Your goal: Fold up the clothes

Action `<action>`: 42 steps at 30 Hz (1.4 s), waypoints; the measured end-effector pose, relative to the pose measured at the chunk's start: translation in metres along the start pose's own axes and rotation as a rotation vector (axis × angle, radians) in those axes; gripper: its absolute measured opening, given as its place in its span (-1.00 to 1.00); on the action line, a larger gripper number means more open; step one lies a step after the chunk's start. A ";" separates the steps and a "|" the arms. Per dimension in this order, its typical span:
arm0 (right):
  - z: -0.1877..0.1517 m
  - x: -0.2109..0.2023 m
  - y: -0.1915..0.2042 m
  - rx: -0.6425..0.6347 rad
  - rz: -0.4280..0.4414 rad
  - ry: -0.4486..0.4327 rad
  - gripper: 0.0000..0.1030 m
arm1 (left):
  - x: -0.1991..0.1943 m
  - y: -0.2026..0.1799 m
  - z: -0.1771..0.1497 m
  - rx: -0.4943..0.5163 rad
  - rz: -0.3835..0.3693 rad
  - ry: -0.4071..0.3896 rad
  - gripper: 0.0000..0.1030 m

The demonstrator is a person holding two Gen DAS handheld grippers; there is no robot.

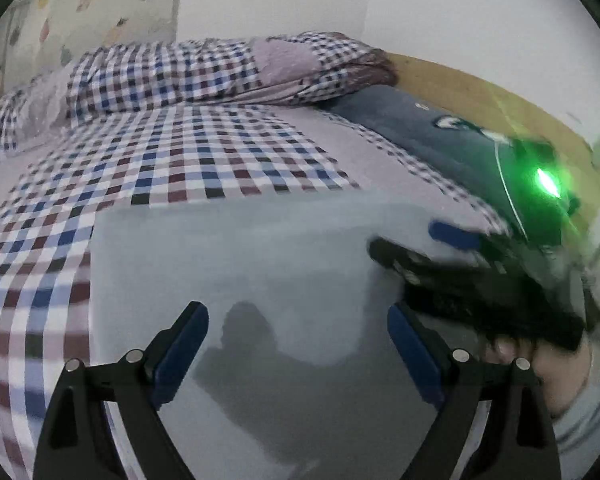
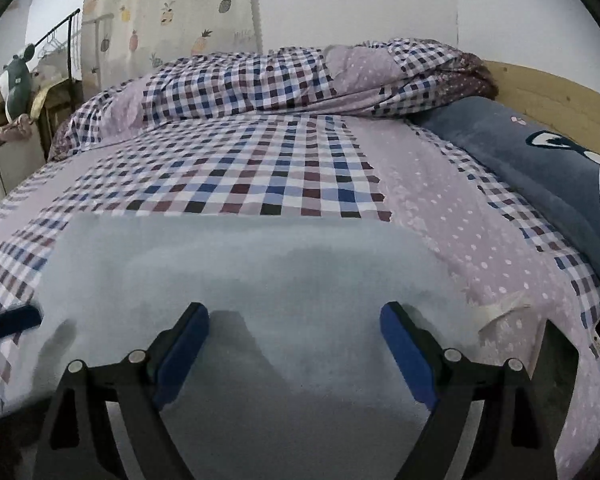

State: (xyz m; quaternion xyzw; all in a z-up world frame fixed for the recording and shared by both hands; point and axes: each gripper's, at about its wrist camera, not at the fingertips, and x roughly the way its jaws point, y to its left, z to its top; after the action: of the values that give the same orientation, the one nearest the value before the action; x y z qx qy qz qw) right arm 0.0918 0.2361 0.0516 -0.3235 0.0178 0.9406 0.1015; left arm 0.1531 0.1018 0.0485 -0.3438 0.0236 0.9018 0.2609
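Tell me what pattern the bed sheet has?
The bed sheet is checked in blue, maroon, black and white, with dotted lilac bands; the right wrist view shows it best.

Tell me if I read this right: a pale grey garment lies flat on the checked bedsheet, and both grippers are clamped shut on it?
Not quite. The pale grey garment does lie flat on the checked bedsheet, but both grippers are open. The left wrist view shows the left gripper with its jaws spread wide, holding nothing, and the right wrist view shows the same for the right gripper.
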 end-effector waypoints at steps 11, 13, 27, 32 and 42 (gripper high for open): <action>-0.008 0.016 0.004 -0.044 -0.035 -0.020 0.90 | -0.001 -0.027 -0.053 0.137 0.096 -0.101 0.82; -0.008 0.012 0.003 -0.038 -0.032 -0.021 0.90 | -0.005 -0.024 -0.051 0.133 0.076 -0.070 0.82; -0.027 -0.077 0.013 0.017 0.015 -0.096 0.90 | -0.087 0.127 -0.086 -0.593 -0.205 0.088 0.82; -0.049 -0.117 0.044 -0.048 0.070 -0.106 0.90 | -0.078 0.128 -0.106 -0.696 -0.383 0.169 0.82; -0.116 -0.166 0.140 -0.454 0.103 -0.134 0.90 | -0.030 0.121 -0.117 -0.878 -0.711 0.372 0.86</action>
State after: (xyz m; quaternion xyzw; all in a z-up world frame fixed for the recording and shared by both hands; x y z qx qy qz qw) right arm 0.2617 0.0577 0.0570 -0.2736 -0.1841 0.9438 -0.0211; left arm 0.1845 -0.0425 -0.0383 -0.5587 -0.4229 0.6090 0.3716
